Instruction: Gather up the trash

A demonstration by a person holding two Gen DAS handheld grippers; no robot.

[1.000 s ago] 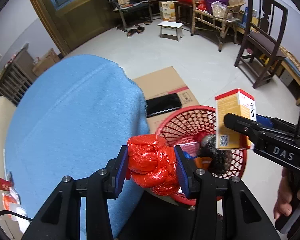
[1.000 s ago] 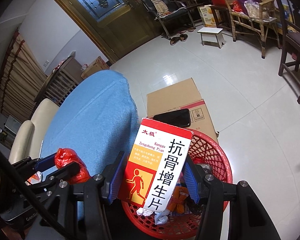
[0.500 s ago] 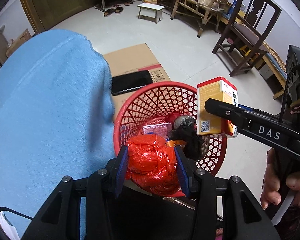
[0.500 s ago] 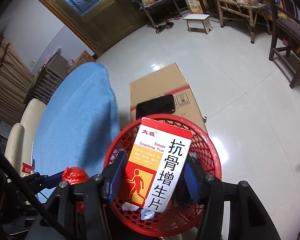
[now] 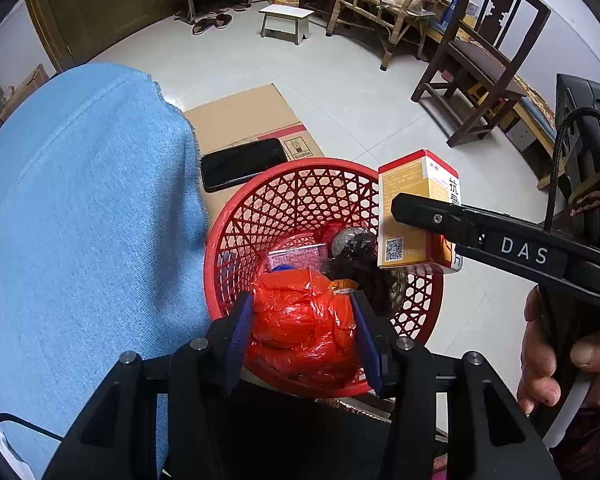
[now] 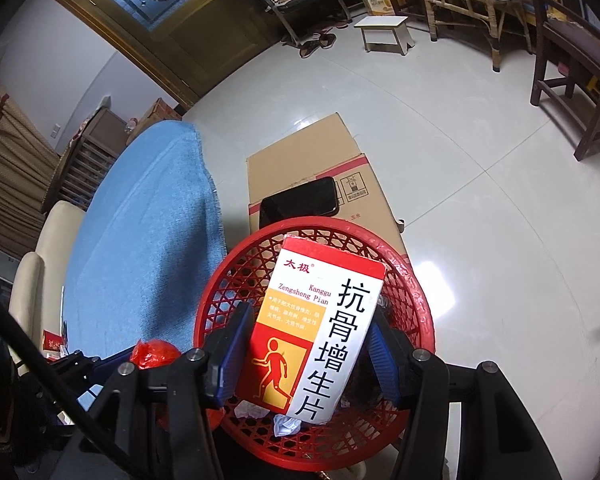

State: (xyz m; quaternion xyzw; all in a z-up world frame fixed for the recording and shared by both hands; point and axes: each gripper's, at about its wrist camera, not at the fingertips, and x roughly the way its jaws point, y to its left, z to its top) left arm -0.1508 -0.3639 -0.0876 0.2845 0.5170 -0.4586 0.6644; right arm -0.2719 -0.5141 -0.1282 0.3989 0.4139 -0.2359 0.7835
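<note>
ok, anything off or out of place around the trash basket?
One thing: a black phone lies on the flattened cardboard box right behind the red basket, touching or nearly touching its rim, so it could be mistaken for trash. Nothing is spilled. The red plastic bag and medicine box are held over the basket.

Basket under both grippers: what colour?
Red lattice basket; clearest in the left wrist view.

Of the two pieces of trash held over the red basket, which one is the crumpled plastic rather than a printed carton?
The orange-red plastic bag in the left gripper is crumpled and soft; the right gripper holds a rigid medicine box with printed text.
</note>
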